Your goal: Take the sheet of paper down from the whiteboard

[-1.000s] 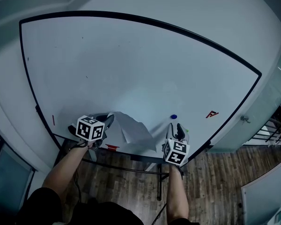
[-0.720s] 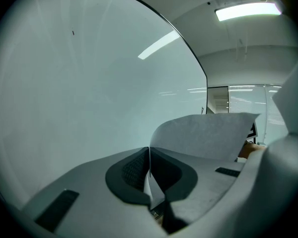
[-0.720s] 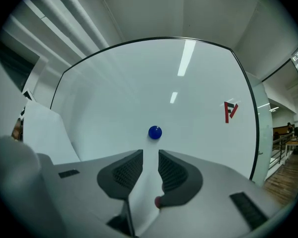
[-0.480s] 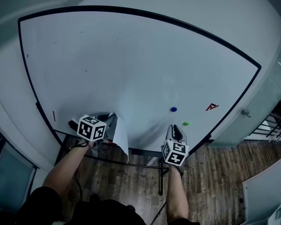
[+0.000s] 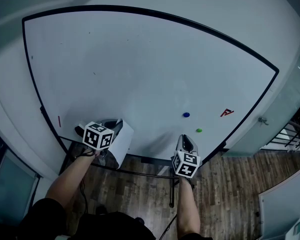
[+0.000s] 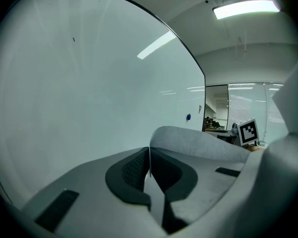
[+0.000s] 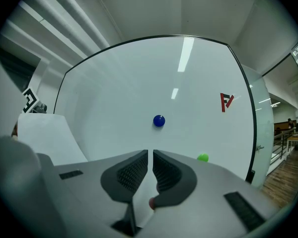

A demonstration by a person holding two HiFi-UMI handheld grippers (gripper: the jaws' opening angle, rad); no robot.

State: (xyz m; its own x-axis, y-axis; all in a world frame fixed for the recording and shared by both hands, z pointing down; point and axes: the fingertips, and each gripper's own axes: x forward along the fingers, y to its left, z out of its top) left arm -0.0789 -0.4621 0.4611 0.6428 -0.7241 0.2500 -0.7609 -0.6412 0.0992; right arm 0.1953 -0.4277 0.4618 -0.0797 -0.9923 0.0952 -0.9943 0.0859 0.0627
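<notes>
The left gripper (image 6: 149,153) has its jaws pressed together on the sheet of paper (image 6: 201,143). One edge of the sheet stands pinched between the dark pads, and the rest curls away over the right-hand jaw. From the head view, the sheet (image 5: 121,144) hangs off the left gripper (image 5: 116,125) at the lower left of the whiteboard (image 5: 140,69), bowed outward, with its bottom corner below the board's lower frame. The right gripper (image 5: 186,140) hovers well apart from the sheet, in front of the board's lower right. In its own view the right gripper (image 7: 150,156) has jaws that have just been closing. They now stand almost together with a thin slit between them and nothing in it. Beyond them a blue magnet (image 7: 159,120), a green magnet (image 7: 203,157) and a red mark (image 7: 226,101) sit on the board, and the sheet shows off to the left.
</notes>
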